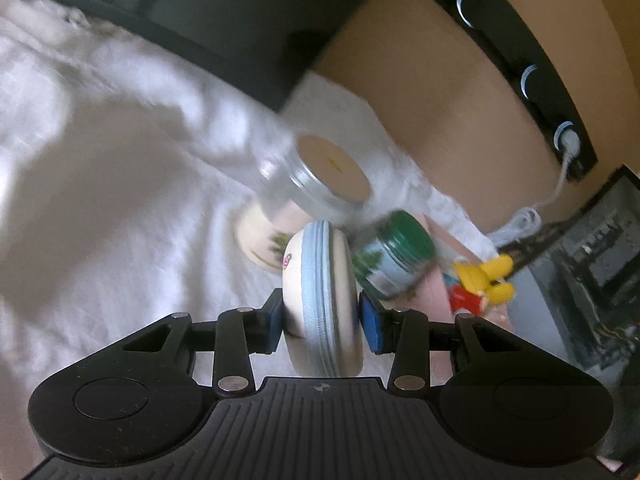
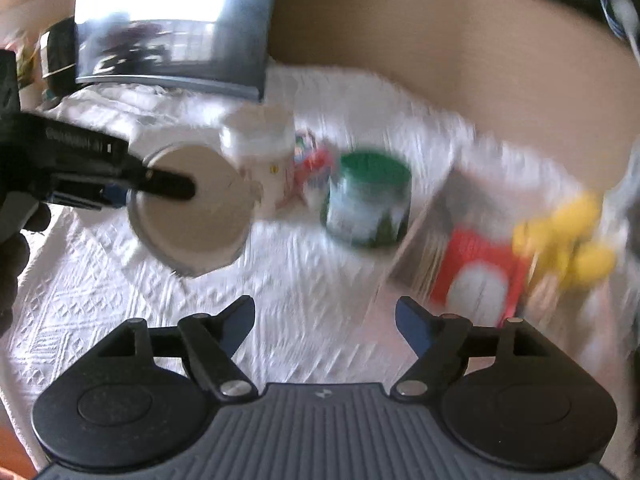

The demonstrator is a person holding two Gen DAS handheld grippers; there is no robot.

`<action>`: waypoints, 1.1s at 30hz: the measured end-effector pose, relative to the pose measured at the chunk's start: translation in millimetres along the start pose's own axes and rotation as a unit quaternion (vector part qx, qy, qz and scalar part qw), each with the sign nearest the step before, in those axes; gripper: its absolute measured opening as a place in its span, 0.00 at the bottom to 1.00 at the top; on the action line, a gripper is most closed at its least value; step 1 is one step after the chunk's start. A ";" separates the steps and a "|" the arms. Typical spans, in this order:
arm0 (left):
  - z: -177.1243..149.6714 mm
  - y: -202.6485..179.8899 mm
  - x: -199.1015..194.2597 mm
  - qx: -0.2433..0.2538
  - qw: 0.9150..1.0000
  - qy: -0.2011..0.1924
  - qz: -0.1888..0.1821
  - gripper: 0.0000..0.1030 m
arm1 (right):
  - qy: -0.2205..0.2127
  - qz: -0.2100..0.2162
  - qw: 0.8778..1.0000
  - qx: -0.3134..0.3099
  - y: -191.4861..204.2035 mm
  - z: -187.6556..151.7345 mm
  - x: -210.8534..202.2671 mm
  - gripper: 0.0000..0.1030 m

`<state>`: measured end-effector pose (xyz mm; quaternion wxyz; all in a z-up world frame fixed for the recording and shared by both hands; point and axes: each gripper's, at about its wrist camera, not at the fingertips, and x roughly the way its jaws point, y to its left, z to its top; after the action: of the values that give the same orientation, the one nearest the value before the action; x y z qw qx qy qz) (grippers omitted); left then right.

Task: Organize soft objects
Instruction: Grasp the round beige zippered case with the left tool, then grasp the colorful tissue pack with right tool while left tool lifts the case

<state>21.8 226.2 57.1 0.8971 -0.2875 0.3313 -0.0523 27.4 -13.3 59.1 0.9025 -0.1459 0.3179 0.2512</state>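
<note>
My left gripper [image 1: 320,318] is clamped on a round cream zip pouch [image 1: 324,300], which sits edge-on between its blue pads. My right gripper [image 2: 325,326] hangs empty, fingers spread, above the white cloth [image 2: 120,300]. Ahead of it stands a green-lidded jar [image 2: 368,200], with a yellow plush toy [image 2: 568,240] off to its right.

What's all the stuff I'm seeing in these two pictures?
Round zip pouch: one, cream with pale blue zip, clamped in left gripper.
Clear jar: one, tan lid, on white cloth.
Green-lid jar: one, pictured label, mid cloth.
Toy: one, yellow and red, right side; blurred.
White cloth: one, covering the surface.
Dark screen: one, behind.
Left gripper: black, blue pads, shut on pouch.
Right gripper: black, open, holding nothing.
</note>
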 end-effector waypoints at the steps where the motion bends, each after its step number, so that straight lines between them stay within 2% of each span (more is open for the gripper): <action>1: 2.7 1.7 -6.4 0.000 1.000 -0.011 0.012 0.43 | -0.004 0.001 1.000 -0.015 -2.5 12.4 -4.9 0.76; 5: 16.1 11.1 -33.5 -0.007 0.998 -0.048 0.028 0.43 | 0.005 0.026 1.000 -0.015 -26.0 77.2 -9.7 0.75; 8: 23.0 16.9 -49.4 -0.008 0.998 -0.059 0.029 0.43 | 0.043 0.062 0.996 -0.049 -38.0 125.7 8.3 0.68; 11: 27.4 25.1 -59.5 -0.014 0.997 -0.062 0.032 0.43 | 0.084 0.081 0.986 -0.119 -32.6 156.6 39.2 0.64; 14: 29.1 36.5 -65.7 -0.021 0.997 -0.059 0.032 0.43 | 0.126 0.095 0.981 -0.113 -29.7 178.9 79.9 0.47; 16: 28.5 43.8 -66.9 -0.026 0.998 -0.055 0.034 0.43 | 0.152 0.101 0.978 -0.103 -30.5 187.3 108.7 0.44; 18: 28.1 54.6 -71.0 -0.031 0.998 -0.049 0.034 0.43 | 0.166 0.094 0.978 -0.079 -38.1 194.0 129.9 0.44; 20: 29.1 68.8 -74.2 -0.040 0.998 -0.044 0.034 0.43 | 0.185 0.105 0.977 -0.010 -52.0 203.4 152.2 0.45; 22: 30.3 79.0 -71.2 -0.049 0.997 -0.038 0.036 0.43 | 0.201 0.124 0.970 0.058 -62.2 209.6 170.2 0.50; 24: 30.9 85.8 -67.4 -0.053 0.998 -0.029 0.036 0.43 | 0.215 0.138 0.960 0.118 -63.6 215.7 189.4 0.64; 25: 30.5 88.3 -66.0 -0.054 0.998 -0.026 0.034 0.43 | 0.223 0.144 0.953 0.144 -60.4 217.0 199.4 0.64; 33: 29.1 101.8 -67.9 -0.061 0.998 -0.016 0.031 0.43 | 0.285 0.103 0.936 0.177 -27.1 211.8 261.9 0.65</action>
<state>-22.5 344.0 57.2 0.8845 -0.3319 0.3280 -0.0001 324.1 148.3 52.4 0.7542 -0.0156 0.6146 0.2307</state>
